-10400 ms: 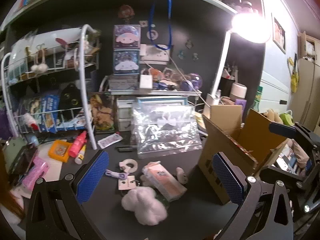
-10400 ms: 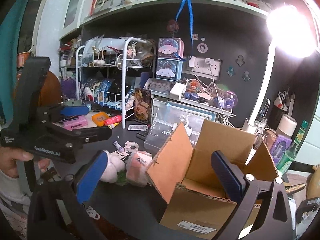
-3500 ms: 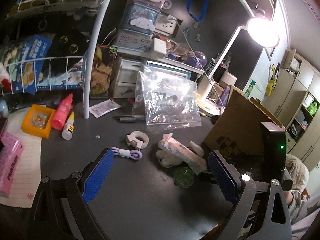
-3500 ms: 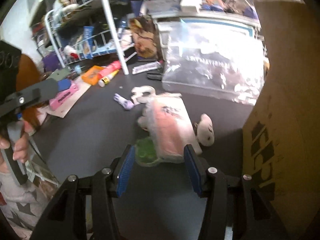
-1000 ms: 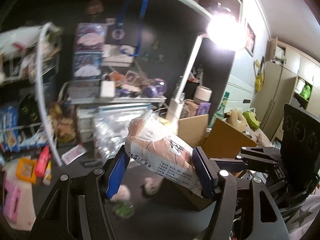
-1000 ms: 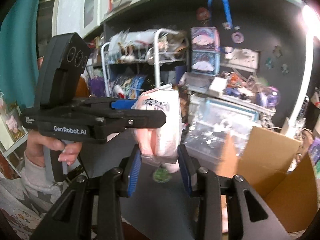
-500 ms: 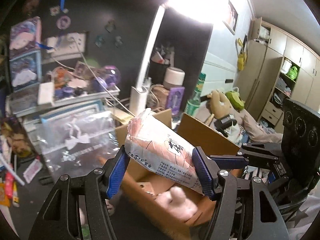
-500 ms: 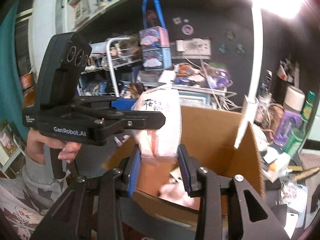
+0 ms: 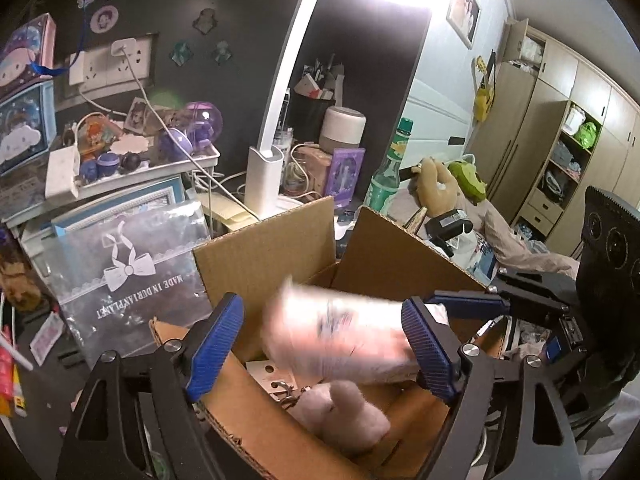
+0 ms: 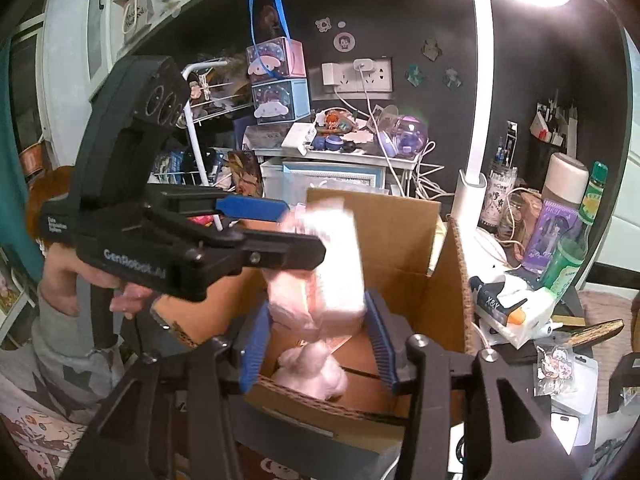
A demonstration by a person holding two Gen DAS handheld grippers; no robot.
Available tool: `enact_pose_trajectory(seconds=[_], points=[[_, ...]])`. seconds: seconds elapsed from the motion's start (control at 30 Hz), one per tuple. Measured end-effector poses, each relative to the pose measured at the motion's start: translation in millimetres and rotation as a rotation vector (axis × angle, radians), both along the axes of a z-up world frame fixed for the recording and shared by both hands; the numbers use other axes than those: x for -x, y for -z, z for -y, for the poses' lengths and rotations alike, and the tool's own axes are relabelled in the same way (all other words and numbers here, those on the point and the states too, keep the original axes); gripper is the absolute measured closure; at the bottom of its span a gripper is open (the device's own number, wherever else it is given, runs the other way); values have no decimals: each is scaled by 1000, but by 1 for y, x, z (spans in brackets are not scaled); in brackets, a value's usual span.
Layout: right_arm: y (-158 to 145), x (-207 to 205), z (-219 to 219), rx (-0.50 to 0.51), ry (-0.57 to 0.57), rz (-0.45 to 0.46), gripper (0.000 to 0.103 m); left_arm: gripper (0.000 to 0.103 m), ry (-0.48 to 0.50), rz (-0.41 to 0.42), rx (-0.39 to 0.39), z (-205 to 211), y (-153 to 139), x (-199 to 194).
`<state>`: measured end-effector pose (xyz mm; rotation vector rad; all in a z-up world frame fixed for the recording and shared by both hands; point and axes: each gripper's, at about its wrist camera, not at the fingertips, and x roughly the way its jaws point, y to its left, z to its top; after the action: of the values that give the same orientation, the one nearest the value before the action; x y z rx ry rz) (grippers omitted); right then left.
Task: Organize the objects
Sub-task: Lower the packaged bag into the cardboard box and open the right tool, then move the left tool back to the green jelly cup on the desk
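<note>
Bedroom, wardrobes (image 9: 532, 152), cluttered desk (image 10: 532, 356)

Bright desk lamp (image 9: 276, 92), black wall (image 10: 520, 60)

Blurred pink packet (image 9: 340, 332), seemingly loose, between opening left tongs (image 9: 324, 344) above box (image 9: 272, 248).

A packet (image 9: 340, 336) hangs over the open cardboard box (image 9: 272, 248), a plush toy (image 9: 344, 416) inside; a lamp base (image 9: 262, 180) stands behind it on the desk.
</note>
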<state>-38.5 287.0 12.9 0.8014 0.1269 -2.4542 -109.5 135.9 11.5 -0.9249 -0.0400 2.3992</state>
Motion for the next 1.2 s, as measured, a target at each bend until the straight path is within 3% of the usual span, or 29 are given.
enact_pose_trajectory(seconds=[0.43, 0.67, 0.77, 1.0, 1.2], points=[[-2, 0, 3, -15, 16, -13, 58, 21, -11, -27, -7, 13, -7, -12], [-8, -8, 9, -22, 31, -37, 42, 21, -23, -47, -25, 27, -11, -23], [-12, -11, 13, -23, 31, -45, 41, 21, -35, -59, -34, 35, -13, -29], [-21, -21, 37, -31, -6, -62, 41, 21, -92, -91, -57, 75, -15, -49], [-24, -31, 79, -38, -101, -72, 41, 20, -176, -118, -70, 125, -13, -68]])
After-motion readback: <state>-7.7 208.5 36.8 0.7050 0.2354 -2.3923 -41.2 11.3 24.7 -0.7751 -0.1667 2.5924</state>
